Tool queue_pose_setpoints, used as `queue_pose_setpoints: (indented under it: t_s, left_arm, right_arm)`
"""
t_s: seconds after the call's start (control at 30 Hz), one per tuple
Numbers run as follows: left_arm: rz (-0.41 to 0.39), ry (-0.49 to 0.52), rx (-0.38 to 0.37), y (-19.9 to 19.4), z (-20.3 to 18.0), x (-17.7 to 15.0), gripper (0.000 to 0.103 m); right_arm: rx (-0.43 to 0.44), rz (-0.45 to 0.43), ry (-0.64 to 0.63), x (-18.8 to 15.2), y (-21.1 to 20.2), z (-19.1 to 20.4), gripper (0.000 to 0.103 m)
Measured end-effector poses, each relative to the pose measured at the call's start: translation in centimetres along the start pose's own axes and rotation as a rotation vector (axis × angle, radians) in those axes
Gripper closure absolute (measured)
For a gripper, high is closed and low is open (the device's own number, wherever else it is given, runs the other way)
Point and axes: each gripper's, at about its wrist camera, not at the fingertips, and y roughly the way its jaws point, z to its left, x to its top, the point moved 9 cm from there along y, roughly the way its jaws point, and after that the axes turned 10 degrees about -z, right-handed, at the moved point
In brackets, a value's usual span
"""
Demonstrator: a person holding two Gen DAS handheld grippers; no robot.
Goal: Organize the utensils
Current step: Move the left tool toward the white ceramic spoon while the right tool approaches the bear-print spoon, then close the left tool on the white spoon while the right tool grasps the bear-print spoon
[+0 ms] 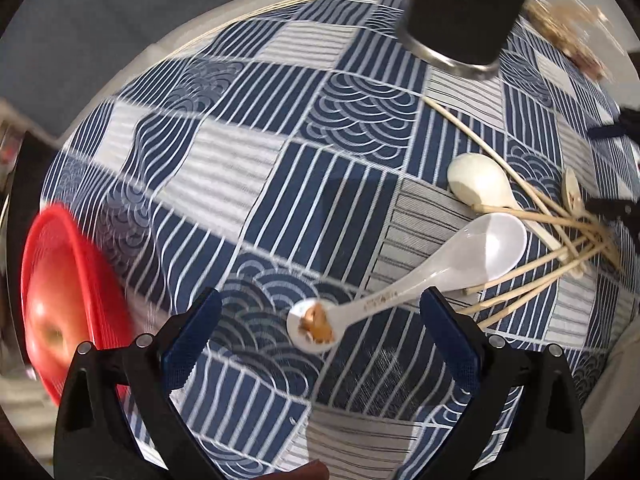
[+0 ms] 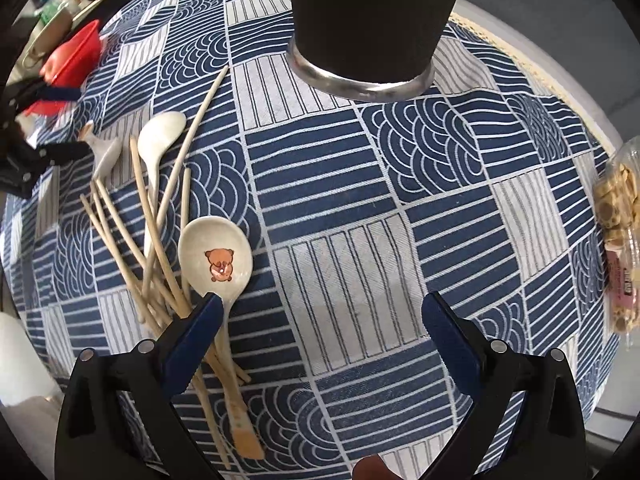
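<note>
Nothing sorted yet; spoons (image 2: pixel 216 256) and chopsticks (image 2: pixel 160 240) heaped beside black holder (image 2: pixel 368 24); left gripper (image 1: pixel 320 328) and right gripper (image 2: pixel 322 332) spread wide, empty.

Spoons (image 2: pixel 216 260) lying among scattered chopsticks (image 2: pixel 160 248)

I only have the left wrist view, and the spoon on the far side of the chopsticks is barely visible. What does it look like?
Observer: The bear spoon lies bowl up, with a brown bear printed inside the bowl.
Operator: Is the right gripper holding it?
Observer: No. The right gripper is open beside that spoon and holds nothing.
Operator: Anything on its other side?
Observer: A snack packet lies at the right edge of the tablecloth.
</note>
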Motion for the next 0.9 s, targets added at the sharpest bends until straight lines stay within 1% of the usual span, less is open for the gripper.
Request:
queue_pose_setpoints:
  t_s: [0.13,0.2,0.3,0.37,0.43,0.5,0.6,0.63,0.67,0.73,0.77,0.83,0.87,0.9]
  left_arm:
    - [0.001,0.064,-0.01,0.6,-0.1,0.8,0.006]
    - [0.001,0.089,-0.024,0.7,-0.2,1.2,0.006]
    - [0.007,0.134,-0.056,0.8,-0.7,0.8,0.006]
    - [0.012,0.157,-0.058,0.9,-0.8,0.6,0.006]
    - [0.016,0.17,-0.064,1.1,-1.0,0.4,0.006]
    - [0.018,0.175,-0.09,1.4,-1.2,0.5,0.006]
    - [0.018,0.232,-0.106,1.4,-2.0,-0.3,0.005]
    - [0.012,0.237,-0.116,1.5,-2.0,-0.1,0.005]
    - [0.016,0.235,-0.124,1.5,-2.1,-0.1,0.005]
    - [0.024,0.225,-0.142,1.6,-2.3,-0.4,0.005]
    - [0.026,0.222,-0.15,1.7,-2.5,-0.4,0.005]
    - [0.024,0.231,-0.151,1.8,-2.4,-0.2,0.004]
    - [0.019,0.242,-0.15,1.8,-2.7,-0.1,0.004]
    - [0.018,0.248,-0.152,2.4,-2.0,0.0,0.004]
  right_arm:
    - [0.015,0.011,0.041,-0.7,-0.3,-0.7,0.008]
    - [0.027,0.009,0.033,-1.0,-0.6,-0.6,0.008]
    - [0.037,0.013,0.015,-1.8,-0.7,0.0,0.008]
    - [0.037,0.015,0.005,-1.9,-0.5,0.5,0.008]
    - [0.035,0.011,0.005,-1.9,-0.2,1.1,0.008]
    - [0.024,0.004,0.003,-1.7,-0.2,1.2,0.008]
    - [0.056,0.031,0.048,-1.6,-0.3,1.4,0.008]
    - [0.062,0.042,0.068,-1.7,-0.2,1.2,0.008]
    - [0.056,0.044,0.075,-1.6,-0.2,1.0,0.008]
    - [0.008,0.024,0.037,-1.2,-0.4,0.7,0.008]
    - [-0.014,0.013,0.002,-0.9,-0.5,-0.6,0.008]
    - [-0.01,0.018,-0.019,-1.3,-0.5,0.0,0.008]
    - [-0.02,0.031,-0.028,-1.6,-0.2,0.1,0.008]
    - [-0.049,0.032,-0.037,-1.8,0.0,0.0,0.008]
